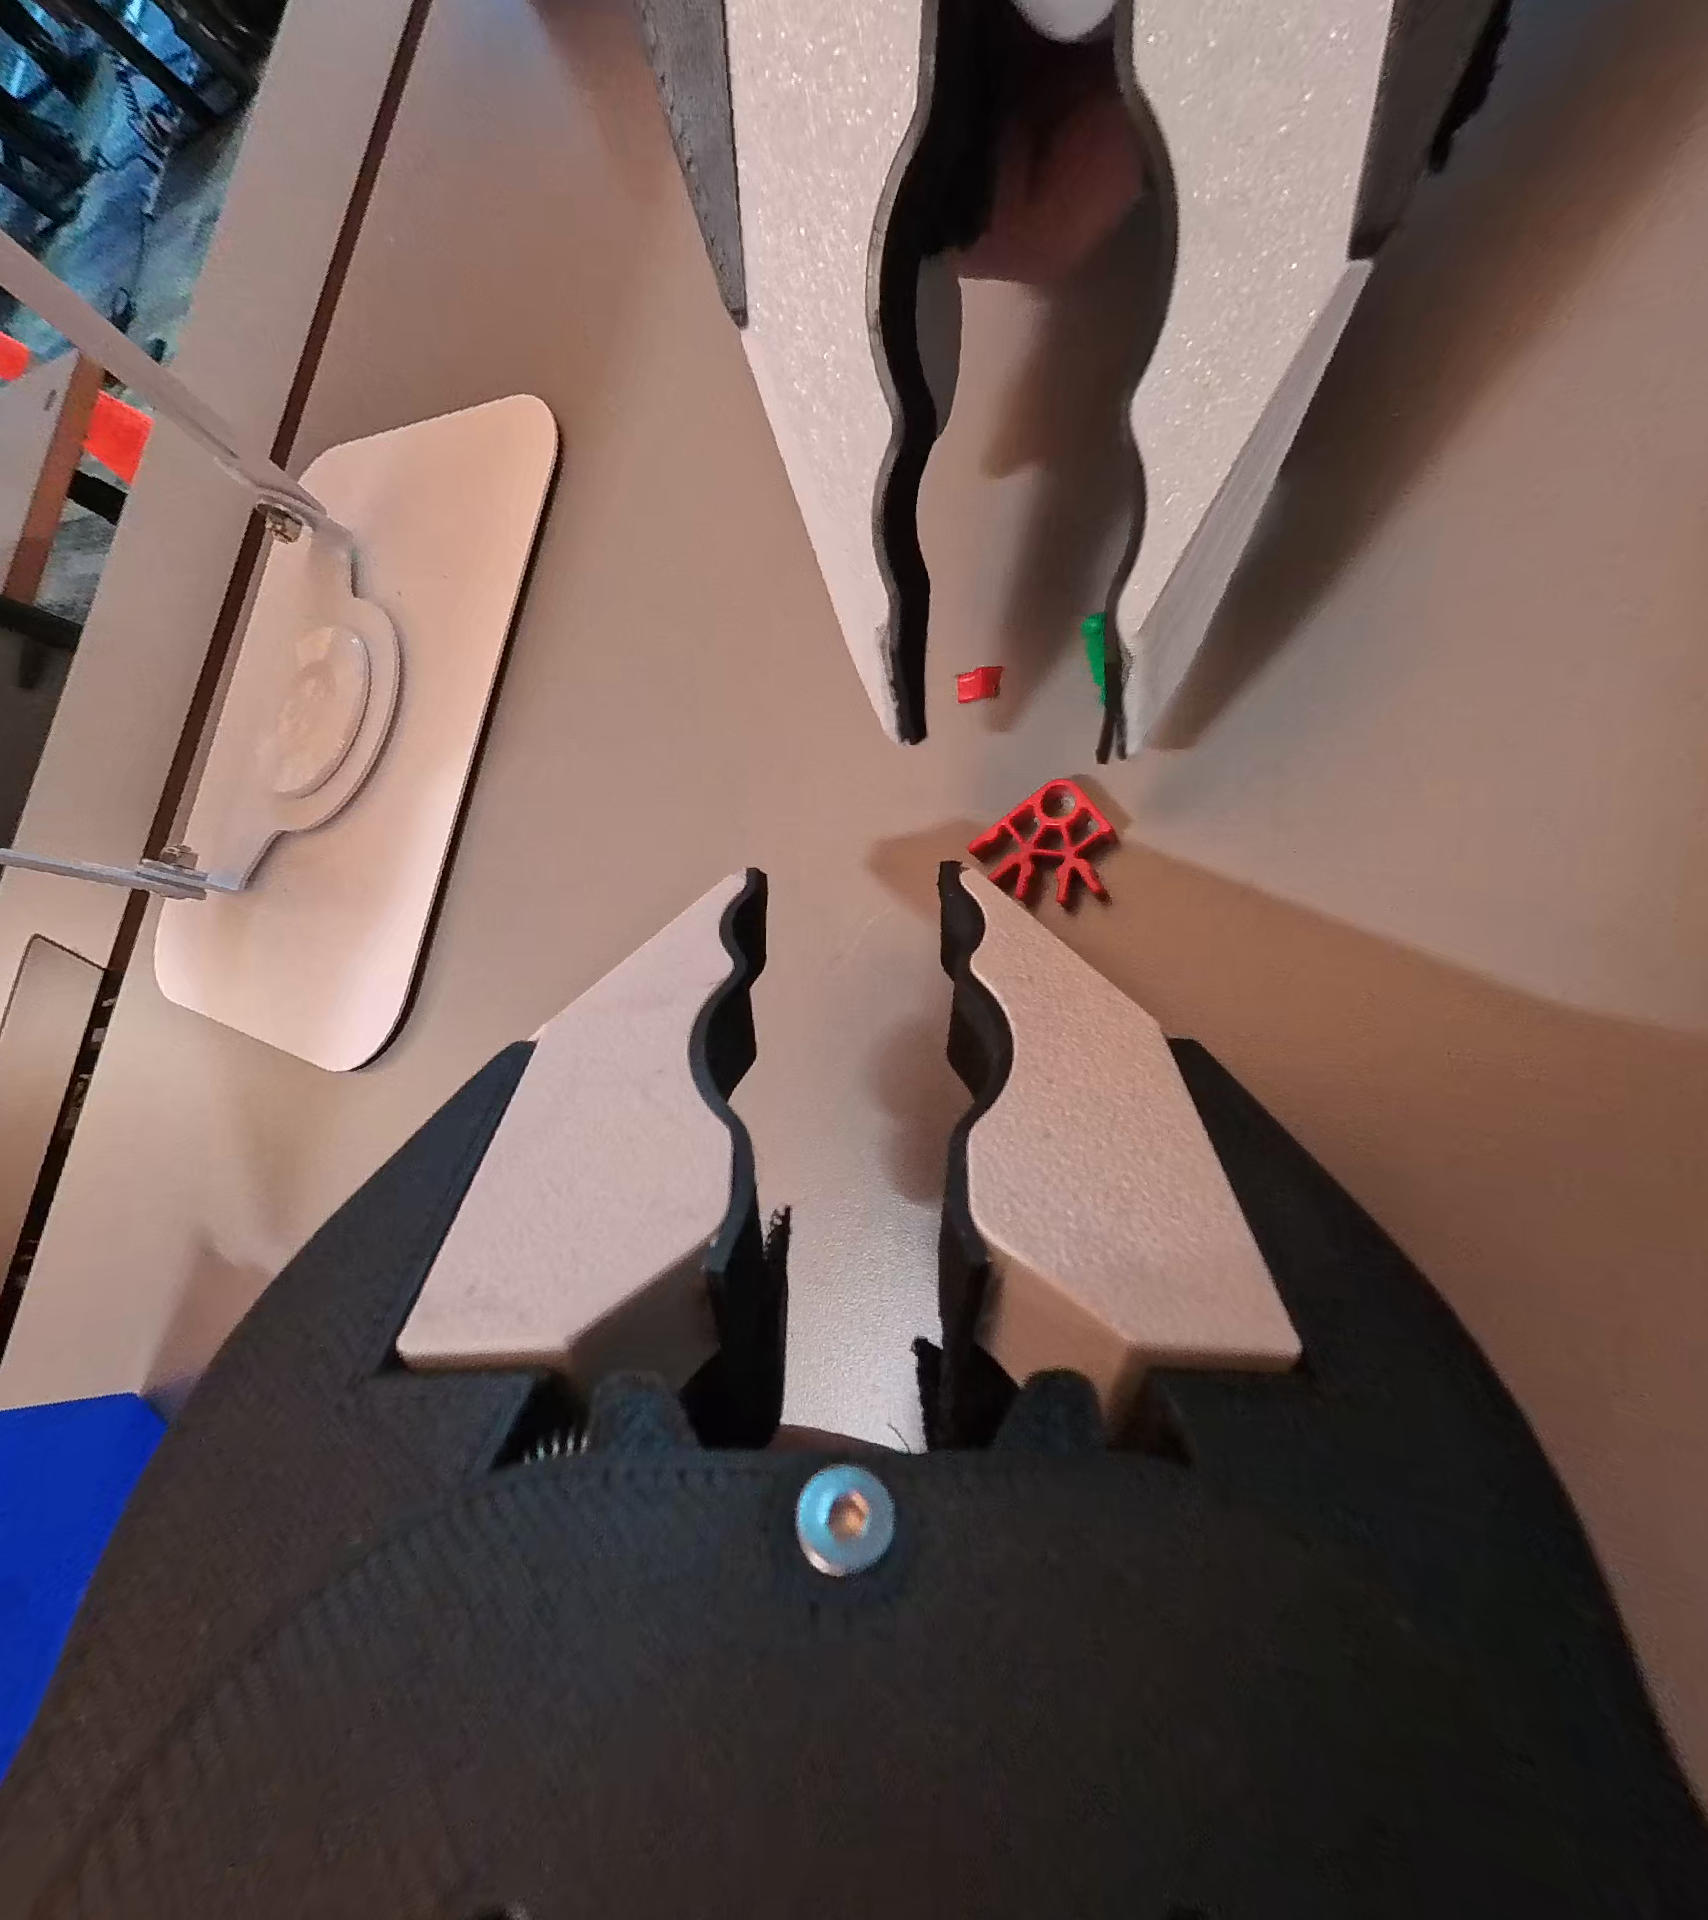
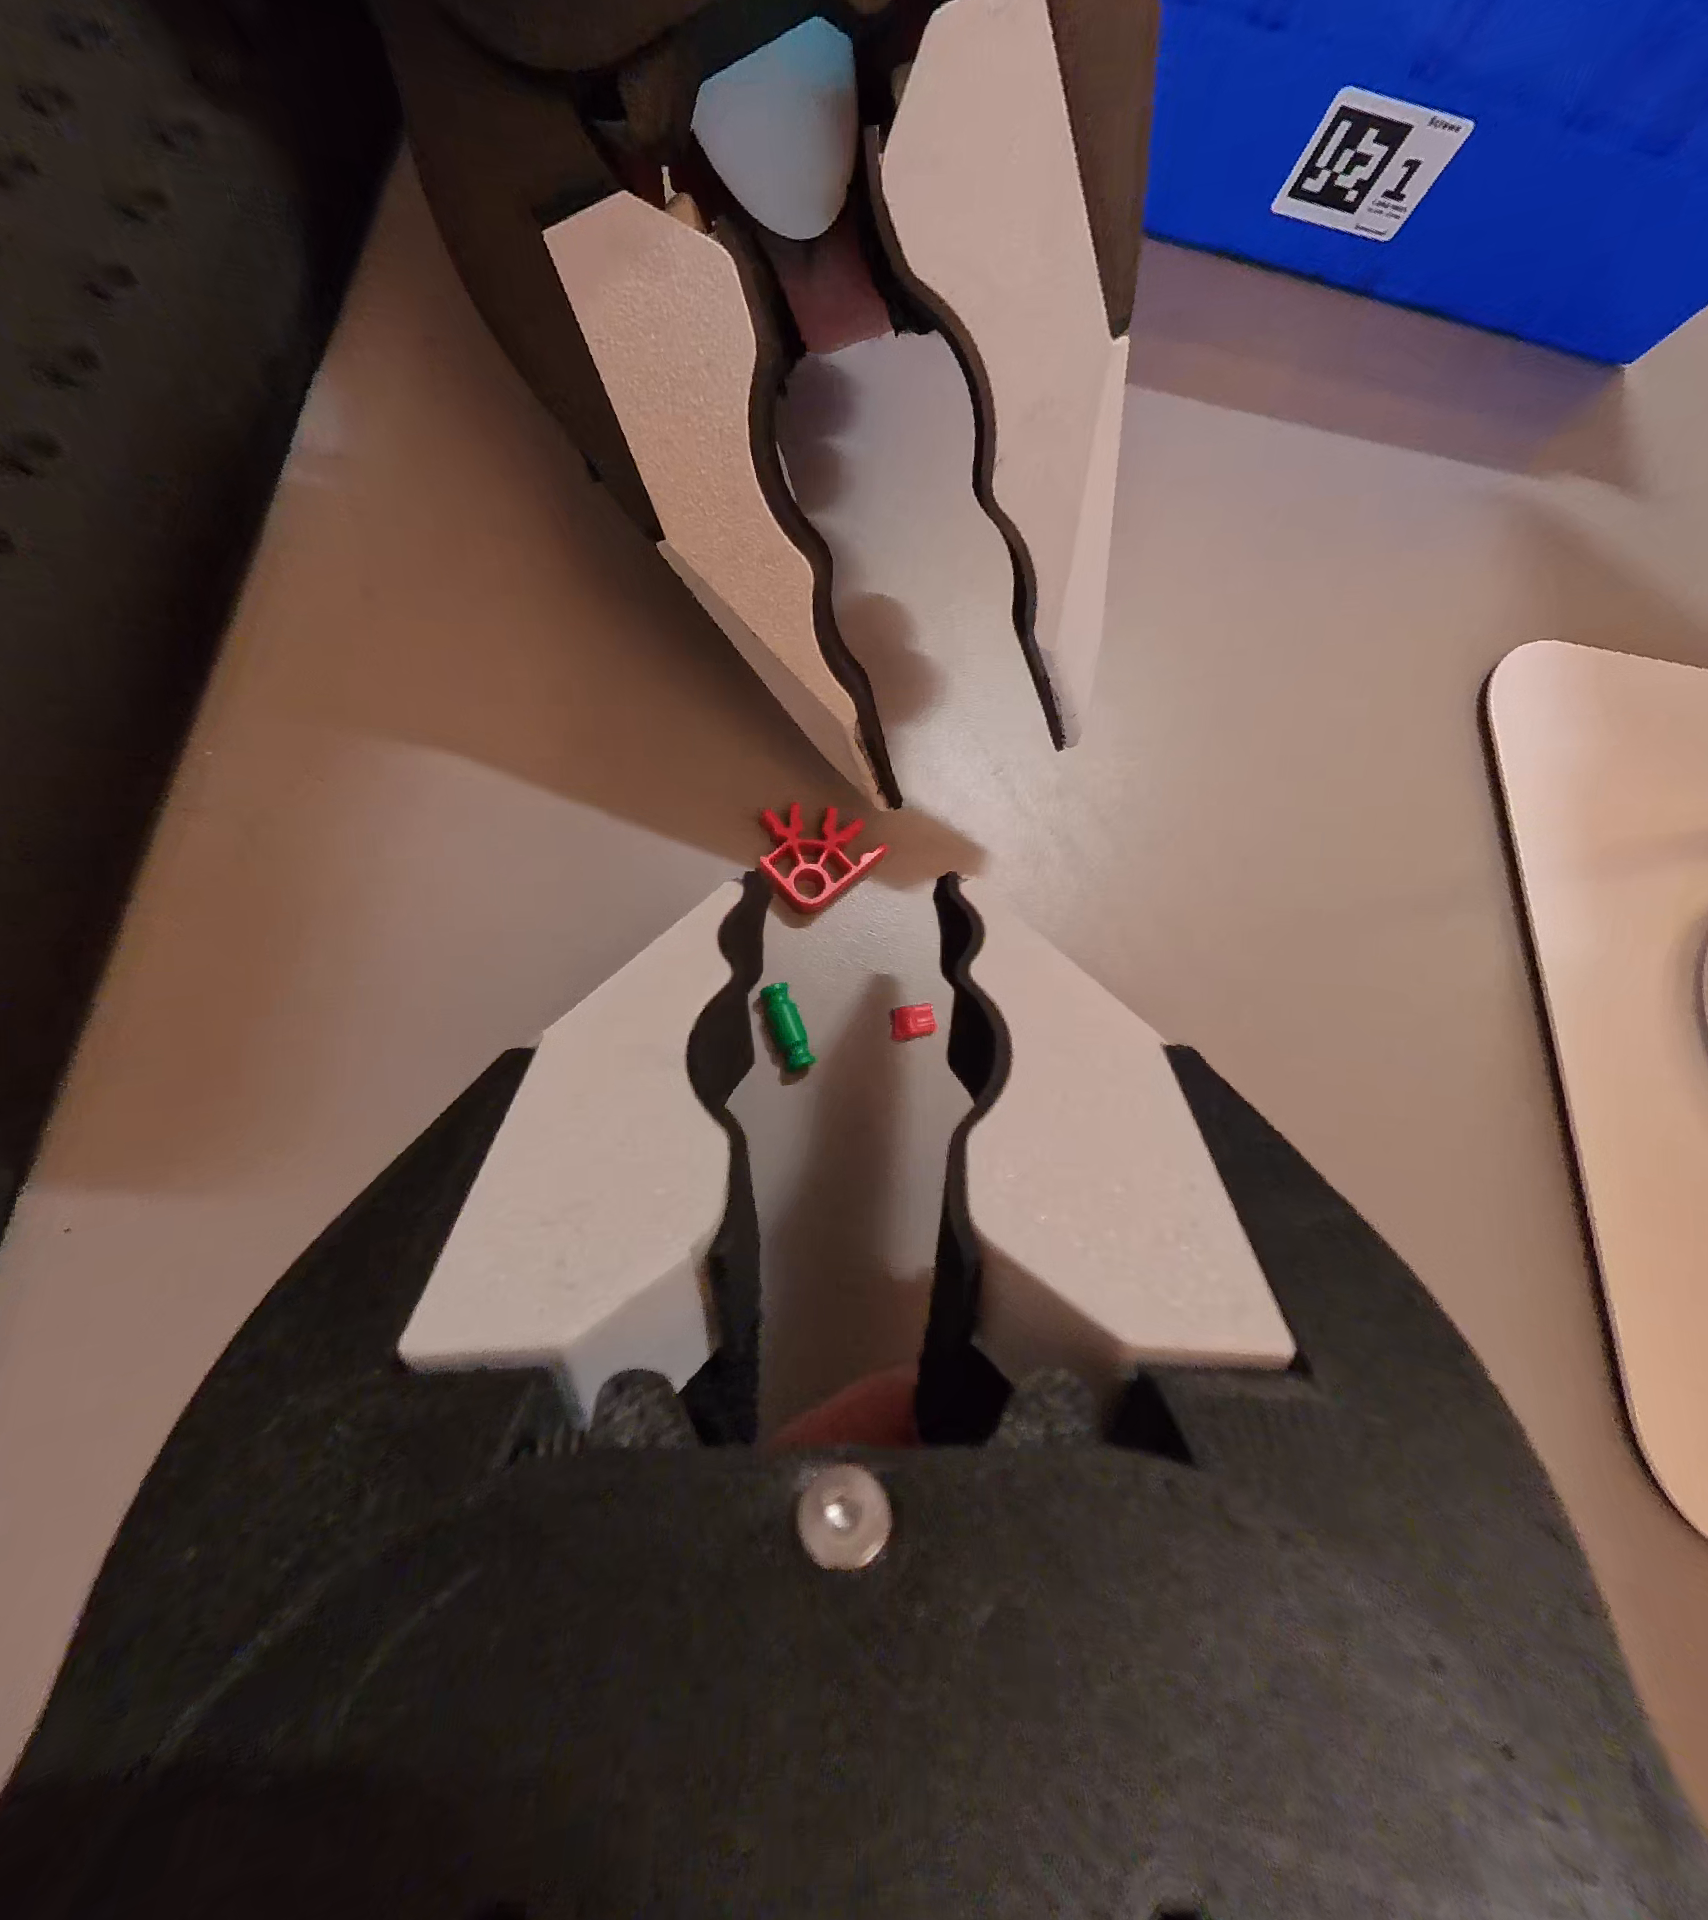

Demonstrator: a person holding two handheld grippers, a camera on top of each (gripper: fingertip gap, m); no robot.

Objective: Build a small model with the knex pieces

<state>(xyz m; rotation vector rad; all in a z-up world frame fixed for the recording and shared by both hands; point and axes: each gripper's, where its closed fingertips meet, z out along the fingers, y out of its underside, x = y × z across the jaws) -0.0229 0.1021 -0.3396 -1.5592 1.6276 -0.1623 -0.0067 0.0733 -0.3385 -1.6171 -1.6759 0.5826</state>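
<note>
Red connector piece (image 1: 1042,844), flat and fan-shaped with short prongs, lies on the tan surface (image 1: 1452,1039) just beyond the right fingertip of the left gripper (image 1: 852,883), prongs pointing back toward the camera. That gripper stands spread, holding nothing. Opposite it the right gripper (image 1: 1011,732) points back at it, also spread; between its tips lies one small red block (image 1: 980,684), and one green rod (image 1: 1096,652) is half hidden behind one finger. A pale board (image 1: 434,623) with a clear bracket lies left, and a blue box (image 1: 8,1558) is cut off at the corner.

From the right wrist view, the red connector piece (image 2: 814,857) sits at the left fingertip of the right gripper (image 2: 848,883), prongs pointing away. The green rod (image 2: 789,1029), long axis running roughly fore and aft, and the red block (image 2: 912,1021) lie apart between the spread fingers, untouched. The left gripper (image 2: 975,774) hangs open opposite. The blue box (image 2: 1452,208) bears a square-patterned sticker
</note>
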